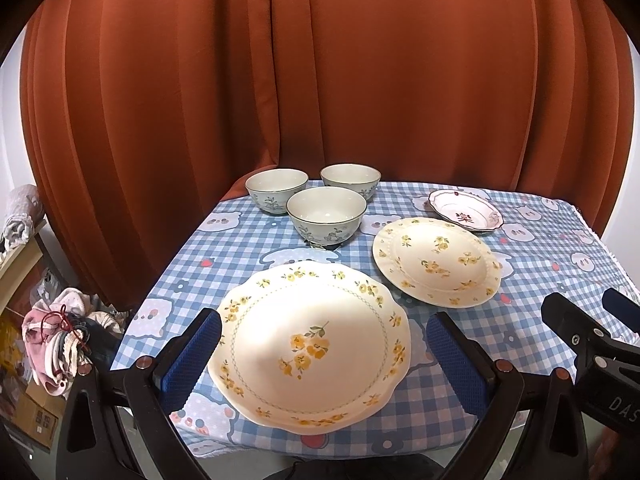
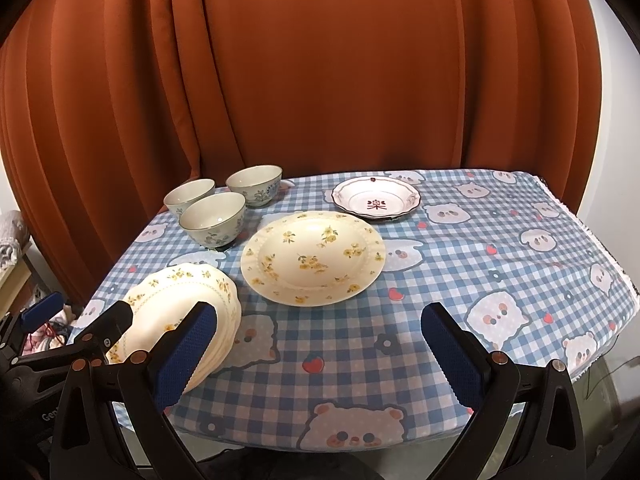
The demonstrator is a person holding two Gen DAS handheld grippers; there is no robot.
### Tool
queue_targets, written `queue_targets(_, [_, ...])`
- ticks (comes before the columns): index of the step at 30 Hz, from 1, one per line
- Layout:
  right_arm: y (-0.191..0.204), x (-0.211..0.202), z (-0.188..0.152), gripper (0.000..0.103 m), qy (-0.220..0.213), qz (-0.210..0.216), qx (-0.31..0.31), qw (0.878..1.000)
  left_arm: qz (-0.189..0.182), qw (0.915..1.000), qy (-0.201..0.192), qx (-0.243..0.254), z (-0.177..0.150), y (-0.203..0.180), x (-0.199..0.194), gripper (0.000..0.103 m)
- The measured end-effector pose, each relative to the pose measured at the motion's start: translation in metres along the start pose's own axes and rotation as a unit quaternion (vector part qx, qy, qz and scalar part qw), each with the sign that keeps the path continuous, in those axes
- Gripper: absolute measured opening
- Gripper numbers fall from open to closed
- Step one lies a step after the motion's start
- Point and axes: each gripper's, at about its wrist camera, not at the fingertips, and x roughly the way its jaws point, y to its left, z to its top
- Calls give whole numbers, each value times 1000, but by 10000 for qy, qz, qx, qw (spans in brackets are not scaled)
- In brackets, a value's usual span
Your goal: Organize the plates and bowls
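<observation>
Ceramic plate [image 1: 310,344] near the left gripper [image 1: 322,356] looked slick and breakable; I'd pinch its rim. Both grippers, right one [image 2: 318,354] included, were spread wide, empty.

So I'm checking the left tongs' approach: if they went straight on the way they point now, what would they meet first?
Probably the scalloped plate. It lies between the open left tongs, nearest the camera. Beyond it stand the bowls. How high the tongs are above the plate is unclear.

Glossy ceramic plates [image 1: 312,344], bowls [image 1: 326,216]; matt cloth tablecloth [image 2: 460,264]; textured gripper pads [image 1: 192,360].
</observation>
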Motion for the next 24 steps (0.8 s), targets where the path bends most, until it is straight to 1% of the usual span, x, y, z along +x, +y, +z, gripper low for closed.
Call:
queue_targets(16, [-2, 5, 0, 103, 49, 22, 4, 10000, 32, 10000, 25, 14, 3, -1, 1, 103])
queue_targets(24, [3, 18, 8, 103, 239, 96, 11, 9997, 135, 9995, 276, -40, 6, 8, 12, 102])
